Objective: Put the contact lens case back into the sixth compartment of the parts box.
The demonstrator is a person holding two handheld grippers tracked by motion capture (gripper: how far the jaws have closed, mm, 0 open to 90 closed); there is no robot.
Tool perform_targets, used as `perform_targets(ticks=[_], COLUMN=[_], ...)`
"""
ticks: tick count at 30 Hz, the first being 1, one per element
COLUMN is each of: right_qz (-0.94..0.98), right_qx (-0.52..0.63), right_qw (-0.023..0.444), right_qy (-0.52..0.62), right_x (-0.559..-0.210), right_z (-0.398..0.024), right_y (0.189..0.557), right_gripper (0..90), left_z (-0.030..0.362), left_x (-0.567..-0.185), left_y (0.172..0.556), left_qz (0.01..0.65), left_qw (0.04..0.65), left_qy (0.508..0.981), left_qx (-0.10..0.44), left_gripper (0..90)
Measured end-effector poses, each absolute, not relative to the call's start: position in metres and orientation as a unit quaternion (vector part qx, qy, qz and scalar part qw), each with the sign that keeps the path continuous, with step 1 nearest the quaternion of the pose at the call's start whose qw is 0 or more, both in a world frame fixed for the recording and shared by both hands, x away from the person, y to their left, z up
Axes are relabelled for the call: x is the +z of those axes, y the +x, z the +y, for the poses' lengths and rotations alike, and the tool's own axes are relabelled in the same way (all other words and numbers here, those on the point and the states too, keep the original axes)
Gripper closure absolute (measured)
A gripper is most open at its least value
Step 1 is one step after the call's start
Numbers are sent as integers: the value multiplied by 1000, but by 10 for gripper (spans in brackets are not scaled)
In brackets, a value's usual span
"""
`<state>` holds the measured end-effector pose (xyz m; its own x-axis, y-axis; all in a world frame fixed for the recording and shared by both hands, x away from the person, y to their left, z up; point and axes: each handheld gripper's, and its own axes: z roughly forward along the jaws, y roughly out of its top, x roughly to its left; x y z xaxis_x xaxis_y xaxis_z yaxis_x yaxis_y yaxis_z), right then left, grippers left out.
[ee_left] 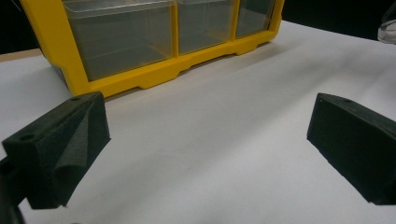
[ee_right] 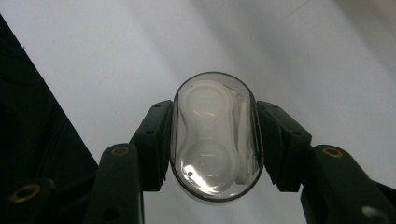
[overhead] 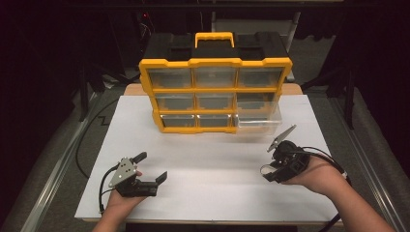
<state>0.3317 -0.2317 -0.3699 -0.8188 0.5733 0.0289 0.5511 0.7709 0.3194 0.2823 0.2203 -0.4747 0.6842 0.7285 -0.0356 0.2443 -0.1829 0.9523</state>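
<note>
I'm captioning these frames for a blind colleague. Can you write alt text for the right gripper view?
The right gripper clamps a clear oval case between its two black jaws, one pressing each long side. Inside the case sits a white contact lens holder with two round wells. Behind it lies the white table surface.

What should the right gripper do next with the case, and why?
Probably carry the clear case toward the pulled-out drawer of the organizer: the right gripper holds the case between its jaws above the white table, and that drawer stands open nearby.

L tongs open, low; R tongs clamped, raised.
</note>
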Motion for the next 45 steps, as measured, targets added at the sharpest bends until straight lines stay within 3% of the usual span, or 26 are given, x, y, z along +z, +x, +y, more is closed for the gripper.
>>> perform_targets(ticks=[45], right_qz=[952], right_qx=[144], right_qw=[39], right_qy=[267], right_x=[-314], right_z=[-222], right_y=[335], right_gripper=[498], left_z=[220], left_x=[-475], left_y=[282], left_qz=[324], left_qw=[550], left_qy=[738], left_qx=[218], left_gripper=[4])
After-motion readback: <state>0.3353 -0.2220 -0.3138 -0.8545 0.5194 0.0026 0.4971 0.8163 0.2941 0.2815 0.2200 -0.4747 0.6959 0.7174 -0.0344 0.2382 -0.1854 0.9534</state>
